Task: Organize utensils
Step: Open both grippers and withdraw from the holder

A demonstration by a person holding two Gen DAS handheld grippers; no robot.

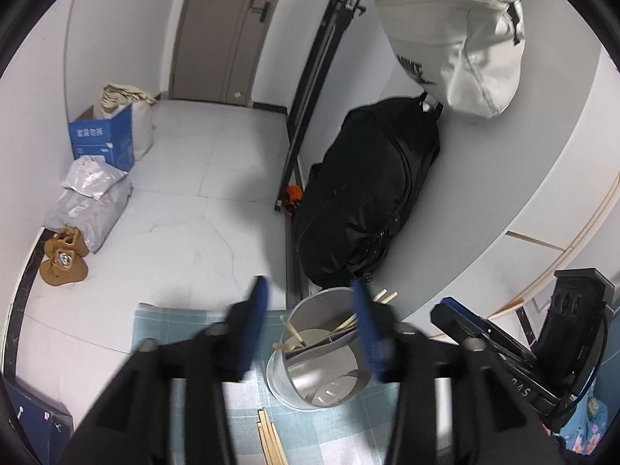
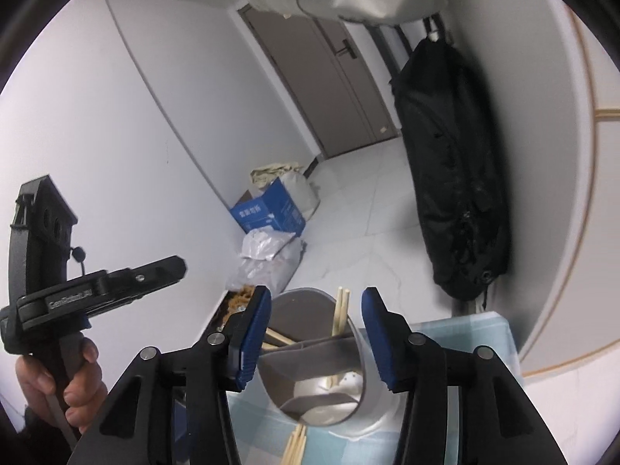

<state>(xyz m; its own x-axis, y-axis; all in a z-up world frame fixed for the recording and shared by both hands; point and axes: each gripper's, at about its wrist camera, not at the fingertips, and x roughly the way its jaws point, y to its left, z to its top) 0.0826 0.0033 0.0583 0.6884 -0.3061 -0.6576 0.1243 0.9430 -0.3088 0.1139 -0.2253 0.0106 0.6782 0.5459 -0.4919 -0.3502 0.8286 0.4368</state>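
Note:
A round metal utensil holder [image 1: 321, 387] [image 2: 329, 391] with an inner divider stands on a blue-and-white checked tablecloth [image 1: 186, 317] [image 2: 484, 333]. Several wooden chopsticks [image 1: 381, 296] [image 2: 341, 310] stick up inside it. More chopsticks [image 1: 269, 441] [image 2: 294, 445] lie flat on the cloth just in front of it. My left gripper [image 1: 309, 285] hovers open over the holder's near side, nothing between its blue pads. My right gripper [image 2: 316, 292] is open too, above the holder, with its pads bare. Each wrist view shows the other gripper off to one side [image 1: 441, 308] [image 2: 178, 265]; a hand [image 2: 77, 379] grips the left one's handle.
A long black bag [image 1: 372, 193] [image 2: 453, 193] hangs on the wall just behind the table, with a white tote bag [image 1: 453, 38] above it. On the floor lie a blue box [image 1: 102, 139] [image 2: 271, 209], grey plastic bags [image 1: 89, 201] and brown shoes [image 1: 62, 259].

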